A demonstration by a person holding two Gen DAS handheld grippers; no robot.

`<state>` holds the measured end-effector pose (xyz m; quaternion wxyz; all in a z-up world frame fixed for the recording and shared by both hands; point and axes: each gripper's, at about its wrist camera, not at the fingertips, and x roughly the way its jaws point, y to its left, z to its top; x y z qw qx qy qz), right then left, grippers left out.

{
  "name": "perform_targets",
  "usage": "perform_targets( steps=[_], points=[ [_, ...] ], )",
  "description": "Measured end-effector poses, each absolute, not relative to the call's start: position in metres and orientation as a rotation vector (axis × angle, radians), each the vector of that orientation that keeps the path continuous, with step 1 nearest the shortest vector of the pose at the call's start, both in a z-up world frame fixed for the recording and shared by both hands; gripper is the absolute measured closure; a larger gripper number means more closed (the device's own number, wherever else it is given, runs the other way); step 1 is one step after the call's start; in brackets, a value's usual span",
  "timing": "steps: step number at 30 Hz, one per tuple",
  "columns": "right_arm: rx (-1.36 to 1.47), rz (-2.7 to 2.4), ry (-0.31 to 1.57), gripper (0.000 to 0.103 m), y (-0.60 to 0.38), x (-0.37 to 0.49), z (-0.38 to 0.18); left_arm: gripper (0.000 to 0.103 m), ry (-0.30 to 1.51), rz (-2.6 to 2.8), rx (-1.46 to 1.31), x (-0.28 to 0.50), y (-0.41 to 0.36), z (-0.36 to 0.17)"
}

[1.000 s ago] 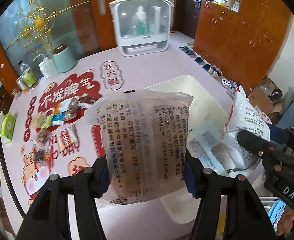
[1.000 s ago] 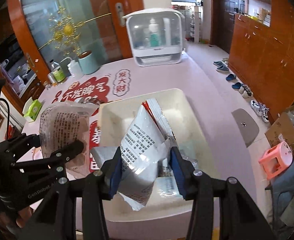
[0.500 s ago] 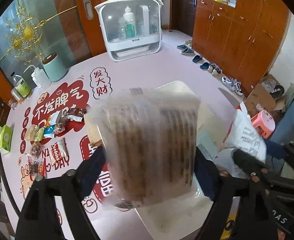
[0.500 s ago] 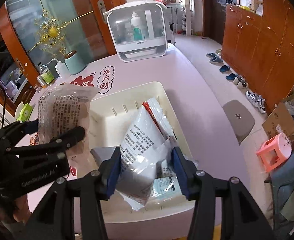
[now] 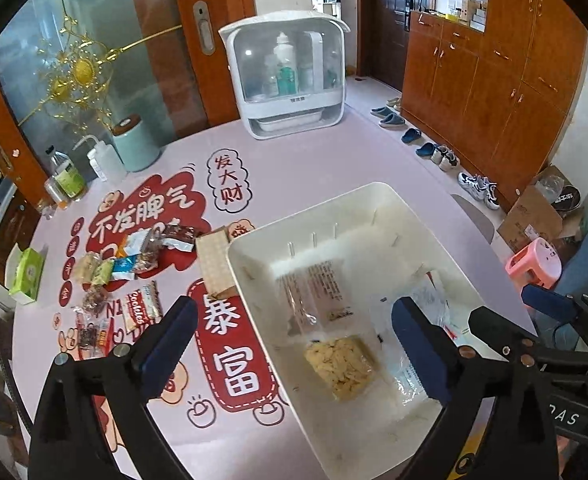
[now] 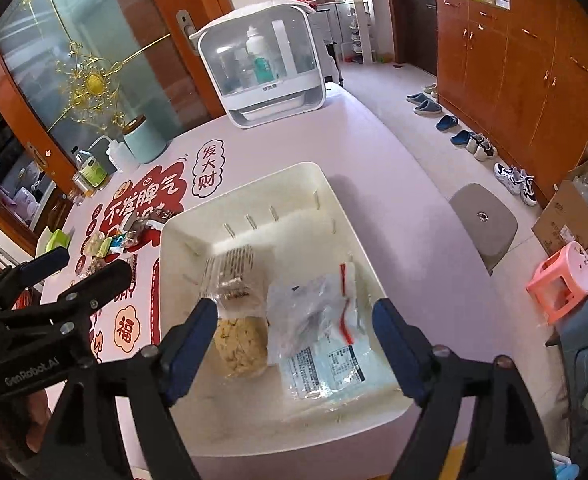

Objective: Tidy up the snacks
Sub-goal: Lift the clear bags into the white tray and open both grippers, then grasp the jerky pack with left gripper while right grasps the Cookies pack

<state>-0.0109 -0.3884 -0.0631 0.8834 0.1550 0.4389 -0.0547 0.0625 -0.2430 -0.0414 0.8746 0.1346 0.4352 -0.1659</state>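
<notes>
Both grippers hang above the white bin (image 5: 314,216) with their jaws spread wide and nothing between them. In the left wrist view the left gripper (image 5: 294,344) fills the lower part of the frame, its blue pads (image 5: 169,332) on either side of the bin's near corner. In the right wrist view the right gripper (image 6: 294,344) sits lower centre, and the left one shows at the left edge as a dark frame.

Inside the bin, a clear packet of pale yellow snack (image 5: 334,344) lies flat near the centre of the left view (printed label end toward the top, snack pieces toward the bottom). The same packet (image 6: 239,320) appears left of centre in the right view, partly blurred at its upper end. Just beside it, to the right, lie a crumpled clear bag with a red strip (image 6: 318,304) and a flat white packet with printed text (image 6: 330,364), touching each other.

On the pink tablecloth (image 5: 302,160), left of the bin, a cluster of small wrapped snacks (image 5: 129,264) waits in the middle left of the left view. A white storage box with bottles (image 5: 289,80) stands at top centre, and a pale green canister (image 5: 135,144) at upper left.
</notes>
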Motion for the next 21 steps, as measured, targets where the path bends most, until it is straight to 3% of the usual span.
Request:
perform_targets(
  steps=[21],
  points=[
    [0.291, -0.105, 0.86, 0.022, -0.356, -0.03, -0.049, 0.006, 0.89, -0.307, 0.271, 0.034, -0.203, -0.031]
  ],
)
